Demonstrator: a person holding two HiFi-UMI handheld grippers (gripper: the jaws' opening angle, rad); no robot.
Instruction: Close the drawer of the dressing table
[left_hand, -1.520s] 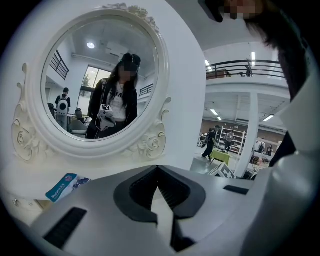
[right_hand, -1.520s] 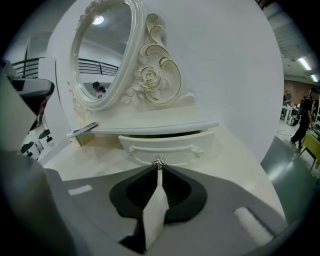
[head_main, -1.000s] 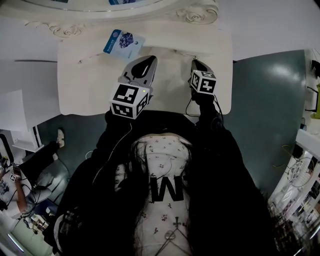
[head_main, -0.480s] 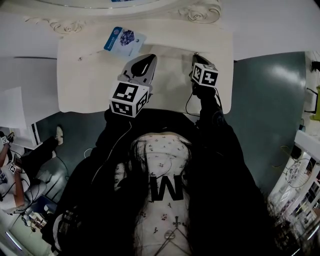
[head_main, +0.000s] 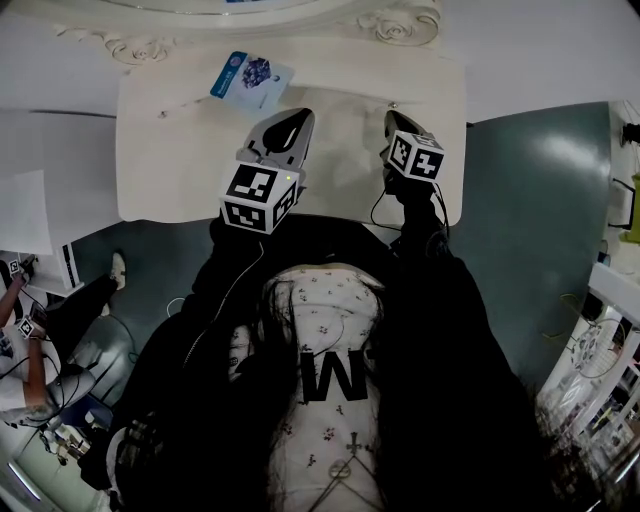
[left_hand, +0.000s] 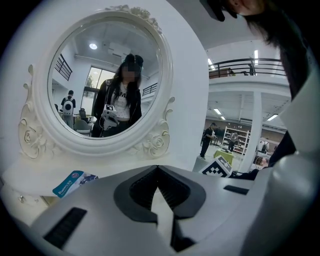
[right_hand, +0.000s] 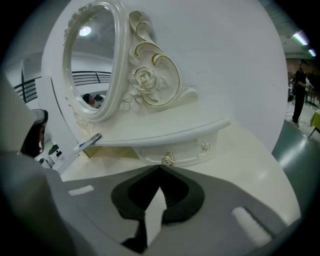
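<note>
The white dressing table (head_main: 170, 160) lies below me, its round mirror (left_hand: 107, 75) at the back. Its small drawer (right_hand: 186, 149) sits under the upper shelf, with a rose-shaped knob (right_hand: 168, 160) on its front. My right gripper (right_hand: 160, 168) is shut and empty, its tips right at that knob; whether they touch it I cannot tell. In the head view the right gripper (head_main: 392, 116) points at the knob (head_main: 392, 104). My left gripper (head_main: 298, 118) hovers shut and empty over the tabletop's middle, aimed at the mirror, its jaws pressed together in the left gripper view (left_hand: 158, 168).
A blue card (head_main: 250, 80) lies on the tabletop near the mirror, left of both grippers. Grey-green floor (head_main: 540, 200) lies right of the table. A seated person (head_main: 30, 340) is at the far left. White carved scrollwork (right_hand: 150, 75) flanks the mirror.
The right gripper has edged forward to the drawer front, and the knob now shows just past its tips. The left gripper has barely moved.
</note>
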